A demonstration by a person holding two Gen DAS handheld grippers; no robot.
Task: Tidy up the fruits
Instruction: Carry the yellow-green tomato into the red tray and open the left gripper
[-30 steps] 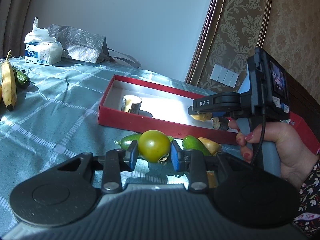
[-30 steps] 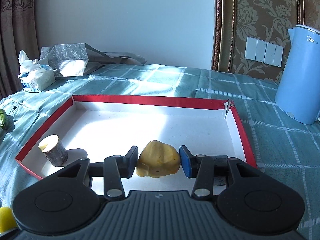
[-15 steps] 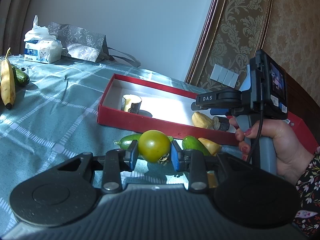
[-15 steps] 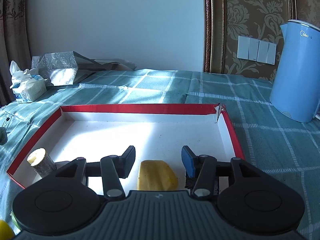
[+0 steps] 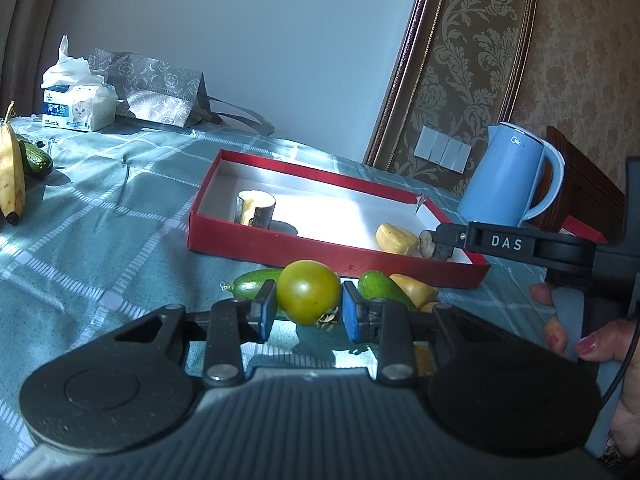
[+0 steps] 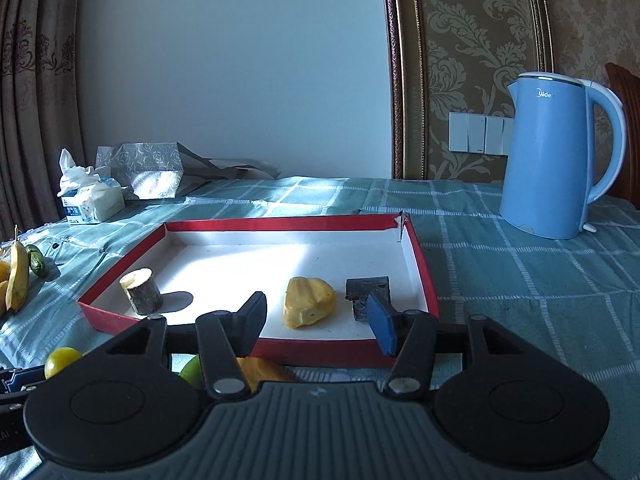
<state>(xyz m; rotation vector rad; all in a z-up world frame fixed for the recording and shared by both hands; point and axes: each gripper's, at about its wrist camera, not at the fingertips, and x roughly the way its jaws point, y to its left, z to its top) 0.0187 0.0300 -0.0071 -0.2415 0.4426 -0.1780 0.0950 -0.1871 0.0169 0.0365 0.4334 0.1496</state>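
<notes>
The left claw (image 5: 309,312) holds a round green tomato (image 5: 308,291) tight between its two blue pads, just above the checked cloth on the surface (image 5: 100,240). The claw's own black body hides the cloth right under it, so much of the near edge of the surface cannot be seen. Behind the tomato lie two small green cucumbers (image 5: 252,283) and a yellow piece (image 5: 414,289), partly hidden by the tomato and the claw, and it is hard to tell what fruit the yellow piece is. The right claw (image 6: 318,322) holds nothing; its jaws are opening, and they hang over the near wall of the red box (image 6: 332,350). Inside the box, on its white floor, a yellow fruit (image 6: 309,306) lies free beyond the jaws, not touching them. Beside it sits a dark block (image 6: 366,292), partly covered by the blue pad, and too dark to name. A short stub of log (image 6: 141,296) stands upright near the box's left corner. In the left wrist view a hand (image 5: 592,344) with red nails grips the right claw's handle, cut off by the picture's edge. A blue kettle (image 6: 554,156) stands well apart from the box, toward the far right corner of the surface. A banana (image 6: 18,280) and a cucumber lie at the left edge, half cut off. A tissue pack (image 6: 90,196) and a silver bag (image 6: 148,170) sit along the far edge by the wall.
</notes>
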